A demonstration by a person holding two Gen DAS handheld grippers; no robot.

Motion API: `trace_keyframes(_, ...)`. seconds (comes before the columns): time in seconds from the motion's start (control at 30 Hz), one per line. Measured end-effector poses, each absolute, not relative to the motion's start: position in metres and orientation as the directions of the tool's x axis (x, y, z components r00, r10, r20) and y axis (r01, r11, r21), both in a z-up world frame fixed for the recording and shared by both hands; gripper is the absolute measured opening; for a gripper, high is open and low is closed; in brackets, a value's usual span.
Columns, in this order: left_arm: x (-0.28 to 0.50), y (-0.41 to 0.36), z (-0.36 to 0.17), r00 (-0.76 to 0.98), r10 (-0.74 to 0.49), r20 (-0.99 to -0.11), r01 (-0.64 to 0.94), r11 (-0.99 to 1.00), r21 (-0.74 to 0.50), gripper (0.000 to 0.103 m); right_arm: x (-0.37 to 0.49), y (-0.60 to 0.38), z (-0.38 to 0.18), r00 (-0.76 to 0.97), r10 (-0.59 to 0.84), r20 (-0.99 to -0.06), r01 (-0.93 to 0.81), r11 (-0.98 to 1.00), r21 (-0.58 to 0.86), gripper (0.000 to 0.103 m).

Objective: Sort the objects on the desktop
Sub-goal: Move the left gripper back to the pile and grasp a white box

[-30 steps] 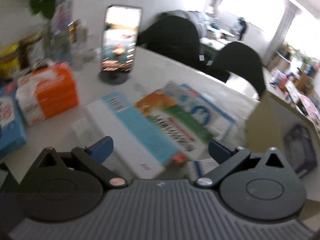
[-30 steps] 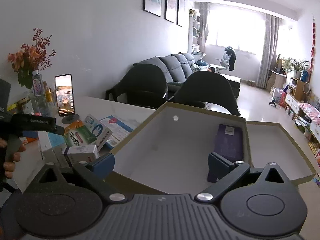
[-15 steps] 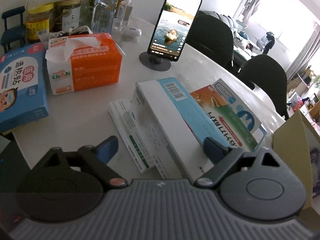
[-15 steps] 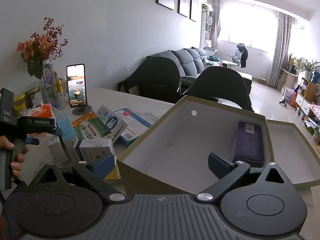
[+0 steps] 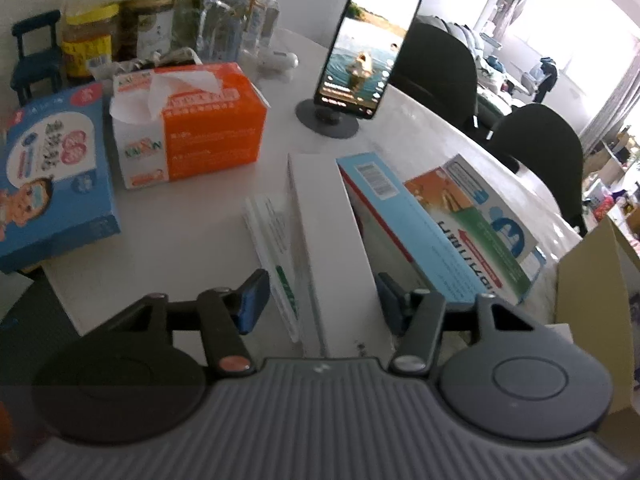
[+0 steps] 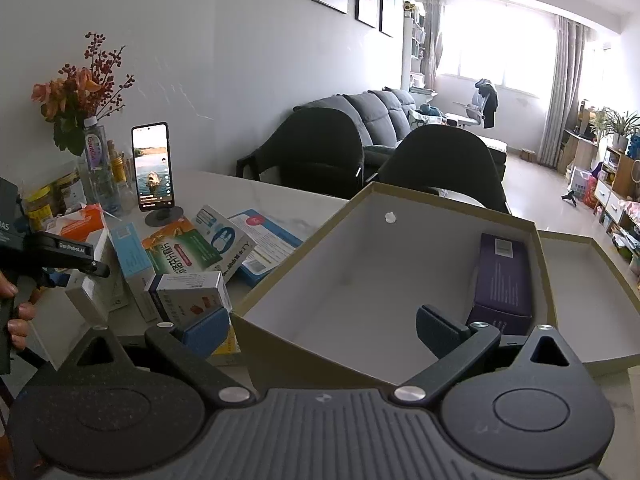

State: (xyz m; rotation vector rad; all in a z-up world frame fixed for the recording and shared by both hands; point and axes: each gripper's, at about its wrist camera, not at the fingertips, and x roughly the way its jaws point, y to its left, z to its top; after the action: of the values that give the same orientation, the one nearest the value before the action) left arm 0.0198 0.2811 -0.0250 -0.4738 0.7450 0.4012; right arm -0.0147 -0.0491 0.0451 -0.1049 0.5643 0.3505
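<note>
A: How will that white box handle?

B: Light, stiff, smooth card, I'd judge; take it across its narrow width at the near end; the left gripper has its jaws closing around it there, pads not yet pressing.

A: Its lie?

B: On the desk beside the blue box; long axis running straight away from the gripper; the right gripper hangs released over the open carton.
</note>
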Motion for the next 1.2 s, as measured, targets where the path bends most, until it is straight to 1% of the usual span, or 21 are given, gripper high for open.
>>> trace_keyframes(0.07,0.021,0.283,-0.023,0.665,0.211,-0.717,-0.517,0.822,-0.238,0.045,-0.015,-0.050,0.045,0.787,0.299,-0.540,-0.355,0.935,0.000,0.101)
trace_keyframes(0.1,0.021,0.284,-0.022,0.664,0.222,-0.715,-0.518,0.825,-0.226,0.038,-0.015,-0.050,0.045,0.787,0.300,-0.539,-0.355,0.935,0.001,0.101)
trace_keyframes(0.13,0.022,0.285,-0.021,0.663,0.231,-0.712,-0.520,0.826,-0.216,0.035,-0.015,-0.050,0.045,0.787,0.300,-0.540,-0.355,0.935,0.002,0.100)
trace_keyframes(0.27,0.023,0.296,-0.025,0.649,0.259,-0.715,-0.549,0.810,-0.206,0.031,-0.015,-0.052,0.045,0.786,0.300,-0.540,-0.354,0.935,0.004,0.100)
trace_keyframes(0.37,0.023,0.304,-0.029,0.635,0.275,-0.722,-0.573,0.794,-0.202,0.030,-0.015,-0.051,0.045,0.786,0.302,-0.540,-0.356,0.934,0.005,0.101)
trace_keyframes(0.4,0.021,0.307,-0.030,0.636,0.270,-0.723,-0.577,0.789,-0.212,0.028,-0.015,-0.051,0.044,0.785,0.303,-0.540,-0.357,0.934,0.005,0.100)
trace_keyframes(0.47,0.019,0.310,-0.030,0.641,0.261,-0.722,-0.581,0.779,-0.235,0.027,-0.015,-0.050,0.044,0.784,0.305,-0.540,-0.359,0.933,0.005,0.100)
trace_keyframes(0.77,0.009,0.310,-0.014,0.677,0.270,-0.685,-0.578,0.771,-0.267,0.027,-0.016,-0.048,0.045,0.783,0.310,-0.539,-0.365,0.931,0.005,0.101)
trace_keyframes(0.97,0.005,0.298,0.007,0.717,0.264,-0.645,-0.544,0.791,-0.280,0.027,-0.017,-0.051,0.046,0.789,0.307,-0.533,-0.357,0.934,0.009,0.100)
trace_keyframes(1.2,0.007,0.276,0.029,0.767,0.224,-0.602,-0.476,0.827,-0.299,0.027,-0.016,-0.057,0.049,0.795,0.304,-0.525,-0.347,0.938,0.016,0.101)
